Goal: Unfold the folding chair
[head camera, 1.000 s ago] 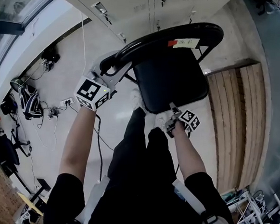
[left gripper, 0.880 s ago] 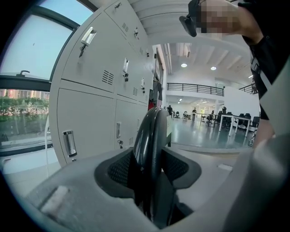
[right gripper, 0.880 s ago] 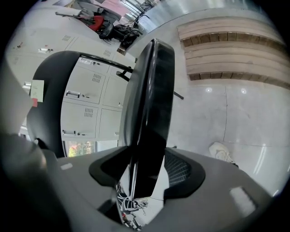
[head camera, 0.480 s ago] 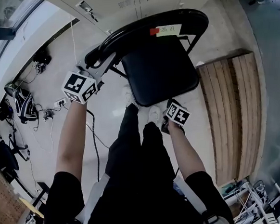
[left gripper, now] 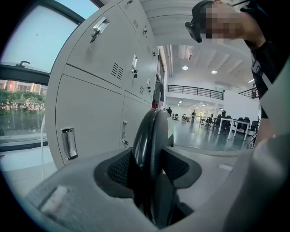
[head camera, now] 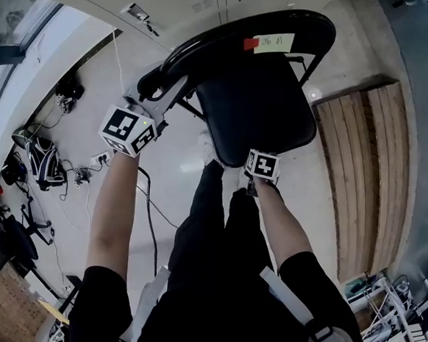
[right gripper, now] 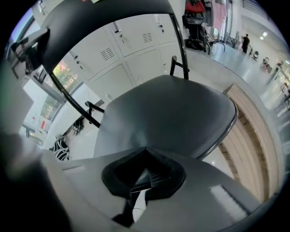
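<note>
The black folding chair stands in front of me with its seat (head camera: 256,107) laid out flat and its curved backrest (head camera: 232,39) above it. My left gripper (head camera: 161,89) is clamped on the backrest's left end. In the left gripper view the dark rim (left gripper: 152,136) fills the gap between the pads of the left gripper (left gripper: 152,170). My right gripper (head camera: 253,161) points steeply down at the seat's front edge. In the right gripper view its jaws (right gripper: 144,152) are shut with nothing between them, and the tips rest against the padded seat (right gripper: 172,113), which dimples there.
White lockers (head camera: 176,1) stand behind the chair. A slatted wooden platform (head camera: 369,164) lies on the floor to the right. Cables and bags (head camera: 46,153) clutter the floor at the left. The person's legs (head camera: 217,226) are just below the seat.
The right gripper has rolled, swung left from the seat's front right corner to its front edge, and closed. The left gripper keeps its hold on the backrest.
</note>
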